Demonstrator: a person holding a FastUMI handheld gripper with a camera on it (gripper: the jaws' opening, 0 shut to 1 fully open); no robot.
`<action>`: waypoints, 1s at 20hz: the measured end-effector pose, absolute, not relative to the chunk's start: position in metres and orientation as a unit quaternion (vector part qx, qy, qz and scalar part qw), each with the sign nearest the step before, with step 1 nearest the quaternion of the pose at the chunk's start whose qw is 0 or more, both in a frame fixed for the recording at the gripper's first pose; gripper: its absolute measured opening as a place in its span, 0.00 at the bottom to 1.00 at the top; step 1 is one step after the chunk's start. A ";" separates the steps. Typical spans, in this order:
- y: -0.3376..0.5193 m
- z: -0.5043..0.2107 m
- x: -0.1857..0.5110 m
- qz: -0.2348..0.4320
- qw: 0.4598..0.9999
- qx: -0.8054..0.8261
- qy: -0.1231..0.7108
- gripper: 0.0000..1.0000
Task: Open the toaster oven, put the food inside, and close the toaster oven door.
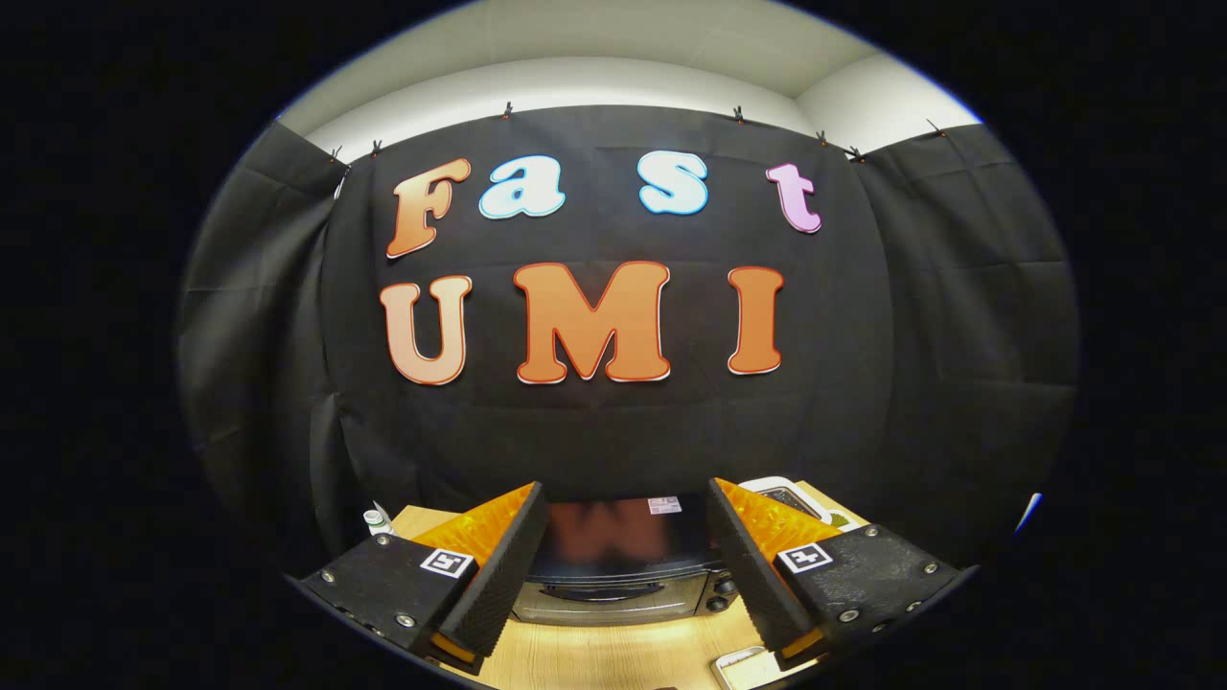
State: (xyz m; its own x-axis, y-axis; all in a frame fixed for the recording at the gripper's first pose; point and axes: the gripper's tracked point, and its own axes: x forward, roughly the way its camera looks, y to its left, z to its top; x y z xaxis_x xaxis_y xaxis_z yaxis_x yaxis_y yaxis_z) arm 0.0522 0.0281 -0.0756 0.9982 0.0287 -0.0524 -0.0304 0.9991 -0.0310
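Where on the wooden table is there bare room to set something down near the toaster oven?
Bare wood on the table lies in front of the toaster oven, between the open gripper fingers. Crowded to the right: a white tray beside the fingertip, and a white dish behind the oven.

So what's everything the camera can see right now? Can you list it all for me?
toaster oven: one, dark top with a silver front, on the table just ahead of the fingers and seen between them; door looks closed.
knobs: two or so, dark, on the oven's front at its right end.
table: one, light wood, under the oven.
tray: one, white rim, behind the right finger beside the oven; contents unclear.
small white thing: one, at the table's far left edge; too small to identify.
pale flat thing: one, on the table near the right finger; partly cut off.
booth wall: black cloth, behind everything.
gripper: one, fingers spread apart, holding nothing.
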 end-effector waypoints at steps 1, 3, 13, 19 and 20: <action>0.030 -0.088 0.059 0.016 0.999 -0.015 0.037 0.99; 0.031 -0.110 0.072 0.016 0.998 -0.019 0.053 0.99; 0.034 -0.222 0.137 0.009 0.989 -0.031 0.147 1.00; 0.041 -0.254 0.139 0.019 0.980 -0.050 0.192 1.00; 0.041 -0.260 0.136 0.021 0.978 -0.058 0.201 1.00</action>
State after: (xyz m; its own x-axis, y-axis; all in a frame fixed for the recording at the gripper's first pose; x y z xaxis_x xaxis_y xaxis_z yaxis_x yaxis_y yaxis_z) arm 0.1365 0.0410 -0.2597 0.9185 0.0181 -0.3951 -0.0650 0.9923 -0.1055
